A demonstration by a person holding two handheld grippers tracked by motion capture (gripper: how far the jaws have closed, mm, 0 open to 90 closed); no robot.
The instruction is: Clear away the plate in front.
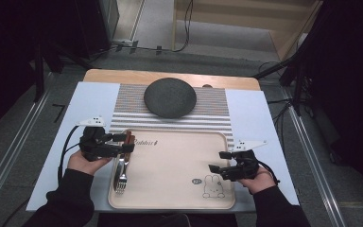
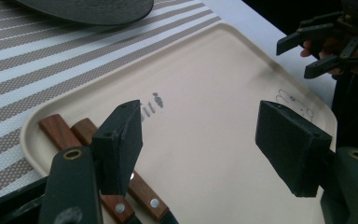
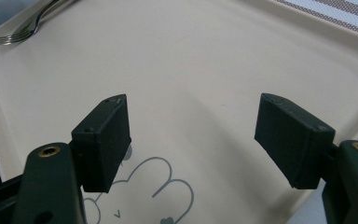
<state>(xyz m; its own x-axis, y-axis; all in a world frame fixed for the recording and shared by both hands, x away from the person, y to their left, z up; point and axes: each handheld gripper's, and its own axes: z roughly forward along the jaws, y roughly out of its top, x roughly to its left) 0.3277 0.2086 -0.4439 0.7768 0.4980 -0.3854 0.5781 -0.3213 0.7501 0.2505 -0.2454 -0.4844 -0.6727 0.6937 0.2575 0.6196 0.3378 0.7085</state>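
A beige tray (image 1: pixel 170 161) lies on the table in front of me. At its left edge lie two utensils with wooden handles (image 2: pixel 63 130) and a steel fork (image 1: pixel 121 177). My left gripper (image 1: pixel 126 143) hovers just above those handles, open, with only bare tray between its jaws (image 2: pixel 200 135). One of its pads (image 2: pixel 119 144) hangs over the handles, not touching them. My right gripper (image 1: pixel 219 161) is open over the tray's right side, above a drawn bunny (image 3: pixel 154 191), with nothing held (image 3: pixel 193 135). The fork (image 3: pixel 23 30) lies at the tray's far corner in the right gripper view.
A dark round plate (image 1: pixel 170 98) sits on a striped placemat (image 1: pixel 132 113) beyond the tray. A pale sheet (image 1: pixel 94 99) covers the wooden table. Stands and cables flank the table on the floor. The tray's middle (image 2: pixel 214 93) is bare.
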